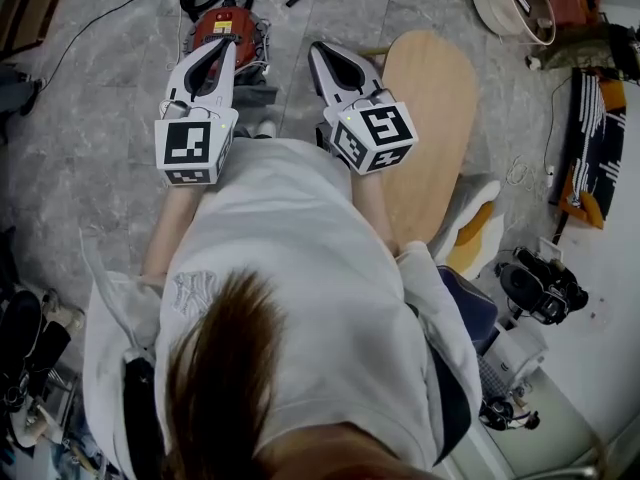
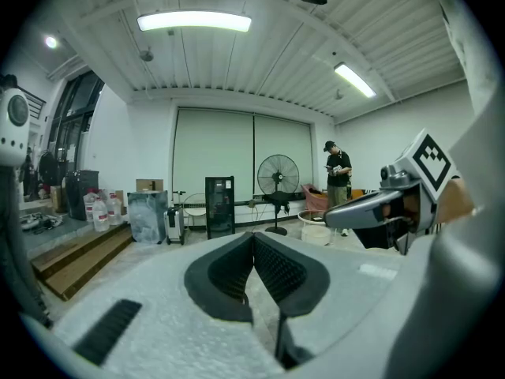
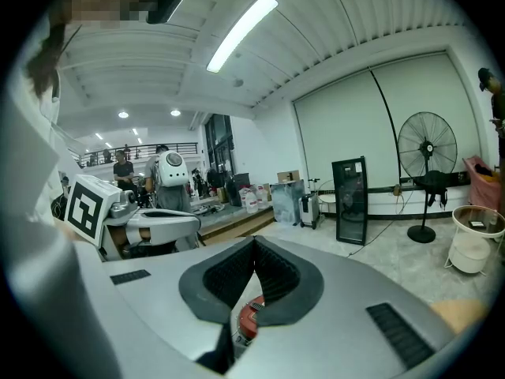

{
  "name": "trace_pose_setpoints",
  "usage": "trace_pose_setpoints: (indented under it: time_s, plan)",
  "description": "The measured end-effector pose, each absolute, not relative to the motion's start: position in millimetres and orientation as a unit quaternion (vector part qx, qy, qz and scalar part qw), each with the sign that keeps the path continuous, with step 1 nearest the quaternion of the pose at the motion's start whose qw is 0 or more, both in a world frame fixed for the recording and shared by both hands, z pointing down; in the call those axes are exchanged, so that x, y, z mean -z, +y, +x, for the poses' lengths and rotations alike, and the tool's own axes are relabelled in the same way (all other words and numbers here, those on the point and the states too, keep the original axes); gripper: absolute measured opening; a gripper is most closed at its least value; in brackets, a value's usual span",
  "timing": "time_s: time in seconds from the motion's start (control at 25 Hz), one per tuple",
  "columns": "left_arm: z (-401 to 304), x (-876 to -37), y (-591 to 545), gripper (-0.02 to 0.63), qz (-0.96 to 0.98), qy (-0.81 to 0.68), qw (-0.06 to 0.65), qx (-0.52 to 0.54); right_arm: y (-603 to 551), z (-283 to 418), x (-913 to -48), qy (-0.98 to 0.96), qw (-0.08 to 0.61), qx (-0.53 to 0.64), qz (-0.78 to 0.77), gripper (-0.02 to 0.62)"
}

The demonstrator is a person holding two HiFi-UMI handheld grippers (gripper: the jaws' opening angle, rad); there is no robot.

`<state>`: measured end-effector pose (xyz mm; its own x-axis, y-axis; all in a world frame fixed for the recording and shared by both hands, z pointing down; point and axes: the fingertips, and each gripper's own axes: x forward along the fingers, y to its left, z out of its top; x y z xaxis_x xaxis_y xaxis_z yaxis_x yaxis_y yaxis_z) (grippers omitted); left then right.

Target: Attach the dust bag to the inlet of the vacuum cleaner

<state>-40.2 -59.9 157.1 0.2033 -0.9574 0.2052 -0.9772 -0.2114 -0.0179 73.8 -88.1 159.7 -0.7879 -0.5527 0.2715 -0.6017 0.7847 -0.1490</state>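
Person's hair nearest | left gripper, right gripper: jaws closed, empty | vacuum cleaner on floor ahead | dust bag not made out | step: likely pre-approach | next: open jaws, find bag

The floor is viewed steeply downward from the head; both gripper views are aimed near level, sharing the pedestal fan.

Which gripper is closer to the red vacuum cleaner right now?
Left. The left gripper hangs over the red vacuum cleaner in the head view; the right gripper sits off to its right.
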Motion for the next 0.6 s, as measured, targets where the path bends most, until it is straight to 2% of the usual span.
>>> trace_pose_setpoints:
  time_s: [0.6]
  plan:
    - [-36, -164, -41, 0.018, 0.769, -0.631, 0.059, -0.085, -74, 84, -173, -0.937, 0.118, -0.117, 0.306, 0.002]
